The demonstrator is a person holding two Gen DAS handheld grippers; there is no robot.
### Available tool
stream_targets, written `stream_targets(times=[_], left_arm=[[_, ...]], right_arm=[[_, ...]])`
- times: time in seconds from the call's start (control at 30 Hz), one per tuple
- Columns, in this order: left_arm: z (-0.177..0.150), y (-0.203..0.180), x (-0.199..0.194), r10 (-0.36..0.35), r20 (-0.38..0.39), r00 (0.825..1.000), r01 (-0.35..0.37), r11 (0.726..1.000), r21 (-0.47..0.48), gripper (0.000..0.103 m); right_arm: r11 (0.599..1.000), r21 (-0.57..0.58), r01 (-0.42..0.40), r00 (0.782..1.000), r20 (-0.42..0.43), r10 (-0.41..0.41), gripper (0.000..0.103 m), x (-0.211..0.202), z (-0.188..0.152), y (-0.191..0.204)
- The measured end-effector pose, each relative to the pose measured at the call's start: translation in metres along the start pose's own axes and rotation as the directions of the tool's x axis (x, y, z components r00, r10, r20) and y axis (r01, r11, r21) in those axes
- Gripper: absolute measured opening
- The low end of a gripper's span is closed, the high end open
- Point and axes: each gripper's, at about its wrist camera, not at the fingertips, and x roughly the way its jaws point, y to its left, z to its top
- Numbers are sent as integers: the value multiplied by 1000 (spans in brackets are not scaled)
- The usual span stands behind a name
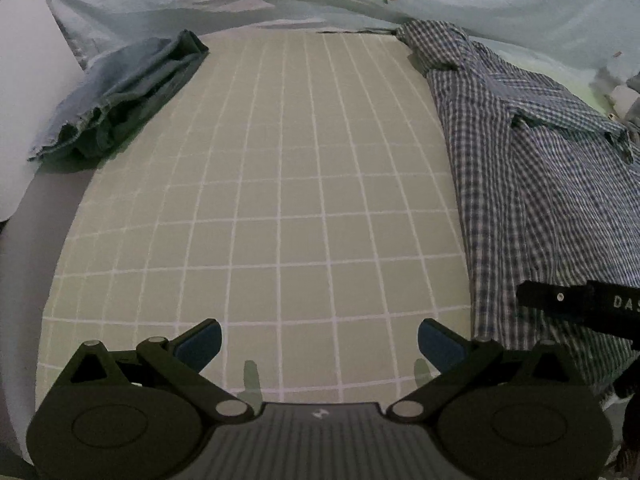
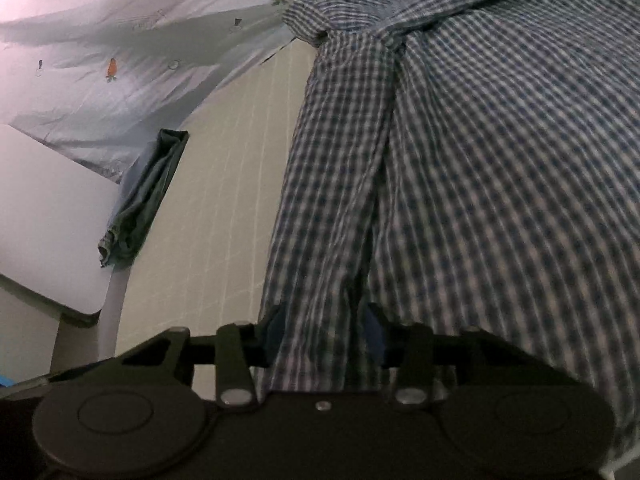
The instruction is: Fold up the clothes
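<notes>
Now gripping shirt [image 2: 460,168] along the mat's [image 1: 280,200] right edge.
Right gripper [image 2: 326,332] pinching a checked fold between half-closed jaws; left gripper [image 1: 320,344] hanging wide open, empty, over bare mat; folded jeans [image 1: 120,100] lying at far-left corner.

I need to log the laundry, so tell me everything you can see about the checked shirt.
The checked shirt is thin woven cloth in a small blue-and-white check, unfolded and rumpled. It lies along the right side of the pale gridded mat, partly spilling off it, with one bunched end near the mat's far corner. A hanging fold of it sits between the pads of the right tool, which are closed on the cloth. The left tool is open and clear of it.
</notes>
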Motion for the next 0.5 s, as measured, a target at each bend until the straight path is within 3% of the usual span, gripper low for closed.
stream_targets(times=[0.03, 0.1, 0.17, 0.5], left_arm=[[0, -2, 1, -6, -2, 1000, 6, 1000, 5, 103], [-1, -5, 3, -17, -7, 1000, 17, 1000, 14, 103], [-1, -10, 4, -24, -9, 1000, 24, 1000, 21, 103], [6, -65, 7, -70, -13, 997, 71, 996, 54, 103]], right_arm=[[1000, 7, -1, 1000, -8, 1, 37, -1, -2, 0], [1000, 15, -6, 999, -36, 7, 15, 0, -6, -2], [1000, 17, -17, 998, -57, 18, 3, -1, -11, -4], [996, -70, -48, 999, 8, 48, 1, -37, 9, -12]])
